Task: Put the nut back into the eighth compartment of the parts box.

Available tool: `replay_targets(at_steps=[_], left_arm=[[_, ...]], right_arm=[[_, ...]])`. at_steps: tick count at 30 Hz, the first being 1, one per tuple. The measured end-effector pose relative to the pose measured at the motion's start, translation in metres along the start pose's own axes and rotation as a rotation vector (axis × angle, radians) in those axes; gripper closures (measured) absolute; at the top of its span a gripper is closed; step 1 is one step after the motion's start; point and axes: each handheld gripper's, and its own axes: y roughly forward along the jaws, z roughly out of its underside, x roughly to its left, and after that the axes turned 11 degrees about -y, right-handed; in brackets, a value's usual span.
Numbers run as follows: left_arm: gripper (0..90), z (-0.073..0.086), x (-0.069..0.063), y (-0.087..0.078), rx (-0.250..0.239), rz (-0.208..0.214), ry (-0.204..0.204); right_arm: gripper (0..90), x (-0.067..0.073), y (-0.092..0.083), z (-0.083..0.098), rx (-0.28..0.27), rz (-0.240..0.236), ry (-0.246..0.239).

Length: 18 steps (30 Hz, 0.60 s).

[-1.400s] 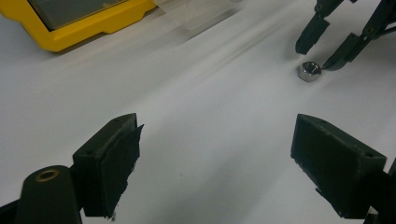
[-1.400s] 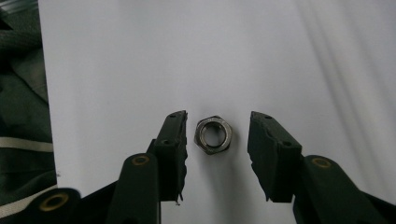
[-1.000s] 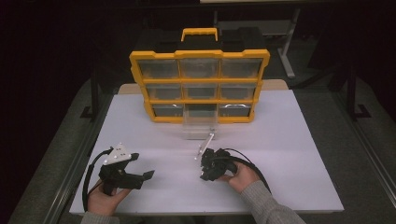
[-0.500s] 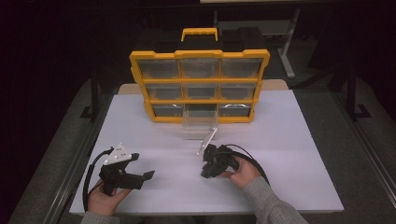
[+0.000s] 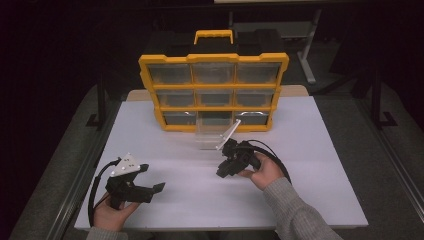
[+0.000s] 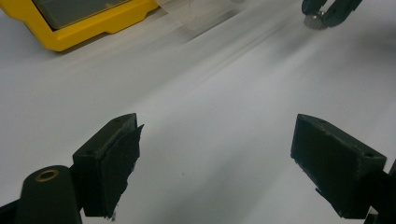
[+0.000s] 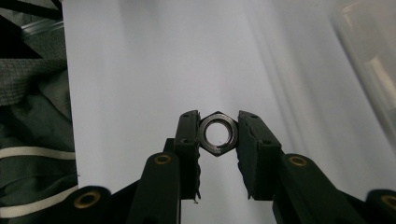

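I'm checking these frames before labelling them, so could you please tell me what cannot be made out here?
- High view: the nut is too small to see in the right gripper.
- High view: drawer contents of the organizer are dim behind cloudy fronts.
- Left gripper view: the clear drawer is blurred and cut by the top edge.
- Right gripper view: the nut is sharp, the drawer blurred.

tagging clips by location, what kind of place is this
Probably a lab or workshop bench set up for recording. A white table stands in a dark room, bearing a yellow parts organiser with clear drawers, and the right tool grips a metal hex nut.
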Motion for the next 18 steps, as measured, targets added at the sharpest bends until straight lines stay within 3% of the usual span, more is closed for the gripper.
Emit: replay_targets(at_steps=[18], left_arm=[[15.2,0.000,-0.001,-0.001,-0.005,0.001,-0.017]], right_arm=[[69.1,-0.021,-0.044,-0.016,-0.054,0.039,0.027]])
